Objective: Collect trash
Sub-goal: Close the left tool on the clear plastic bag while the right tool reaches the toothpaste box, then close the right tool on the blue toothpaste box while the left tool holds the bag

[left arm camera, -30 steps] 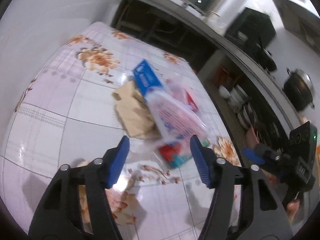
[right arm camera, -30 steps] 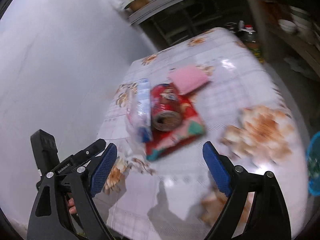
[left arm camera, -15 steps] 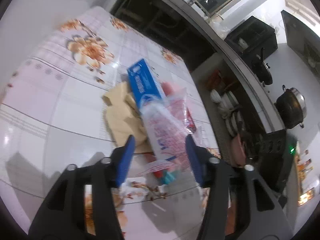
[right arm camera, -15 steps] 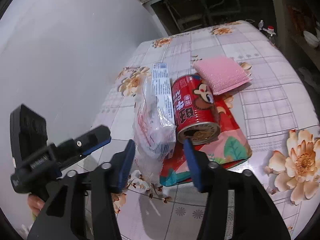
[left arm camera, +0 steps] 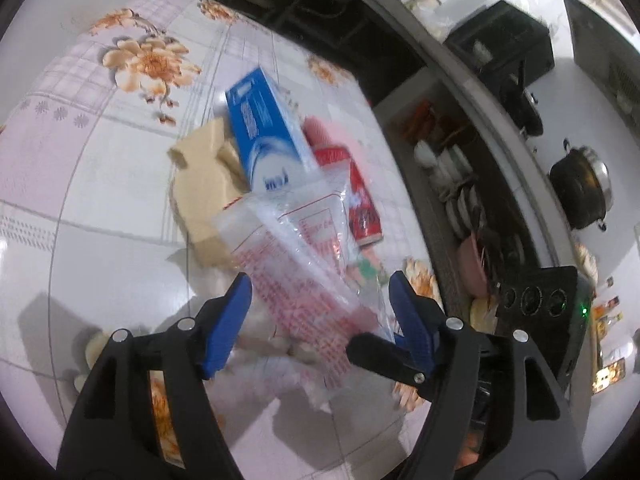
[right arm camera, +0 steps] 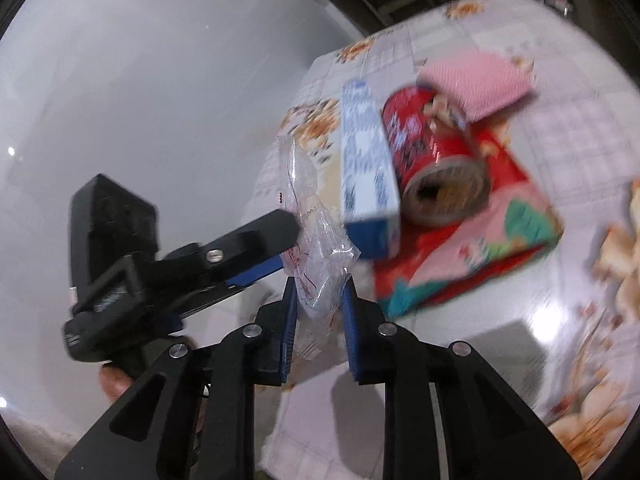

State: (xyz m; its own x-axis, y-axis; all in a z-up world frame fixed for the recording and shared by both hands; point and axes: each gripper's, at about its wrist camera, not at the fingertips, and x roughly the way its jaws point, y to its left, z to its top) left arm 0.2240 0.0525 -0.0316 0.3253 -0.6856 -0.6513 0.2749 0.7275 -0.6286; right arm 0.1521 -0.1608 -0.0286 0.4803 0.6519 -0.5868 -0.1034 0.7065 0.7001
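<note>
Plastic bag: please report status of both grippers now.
Right gripper just closing, fingers pinching the plastic bag. Left gripper opening, bag between its fingers, not pressed. Blue box and red can lie close behind.

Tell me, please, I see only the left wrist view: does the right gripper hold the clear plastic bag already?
Observer: Yes. In the right wrist view the right gripper has just been closing its jaws, and the clear plastic bag is pinched between its pads.
Operator: Is the red thing behind the blue box a can?
Observer: Yes, a red can lying on its side, one end facing the right camera, beside the blue box.
Operator: What is under it?
Observer: A flat red and green packet; the can rests on it.
</note>
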